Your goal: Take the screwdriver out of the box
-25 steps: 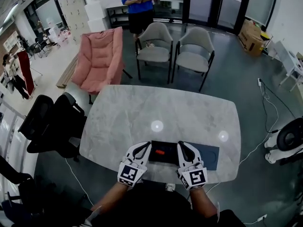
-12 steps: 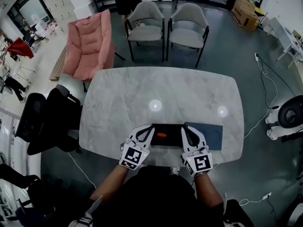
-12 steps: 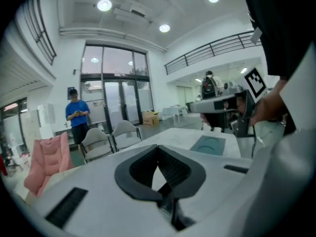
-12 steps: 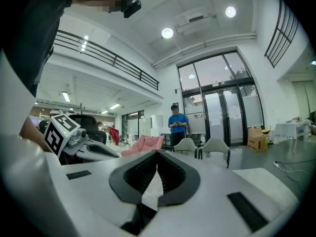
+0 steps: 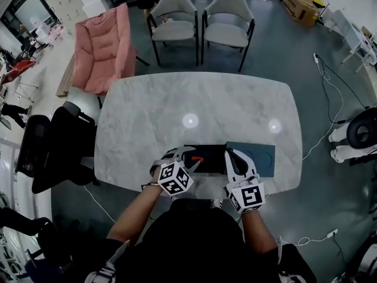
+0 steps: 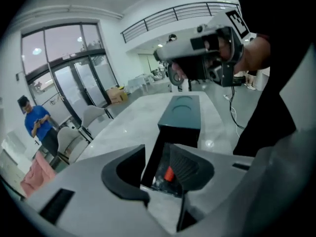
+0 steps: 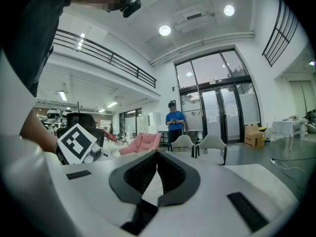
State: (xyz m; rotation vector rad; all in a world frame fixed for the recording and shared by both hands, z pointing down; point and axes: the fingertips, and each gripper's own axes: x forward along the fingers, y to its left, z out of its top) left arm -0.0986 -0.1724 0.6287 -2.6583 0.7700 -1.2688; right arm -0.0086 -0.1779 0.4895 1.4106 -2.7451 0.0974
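An open black box (image 5: 207, 156) lies near the table's front edge, with its teal lid (image 5: 254, 159) beside it on the right. Inside it, the screwdriver's red handle (image 5: 197, 158) shows at the left end. My left gripper (image 5: 187, 157) is tilted down over that end. Its jaws have just been opening and now stand open. In the left gripper view the red handle (image 6: 169, 174) lies in the box (image 6: 159, 158) past the open gap of the left gripper (image 6: 157, 154), and nothing is gripped. My right gripper (image 5: 234, 158) is shut and empty at the seam between box and lid, and the right gripper (image 7: 157, 156) points level.
The marble table (image 5: 194, 102) stretches away behind the box. Two grey chairs (image 5: 200, 16) and a pink armchair (image 5: 103, 46) stand beyond it, and a black office chair (image 5: 53, 152) is at the left. A person in blue (image 7: 174, 122) stands far back.
My left gripper has dropped and swung right over the box's left end, rolling as it went, and its jaws have opened. The right gripper has hardly moved.
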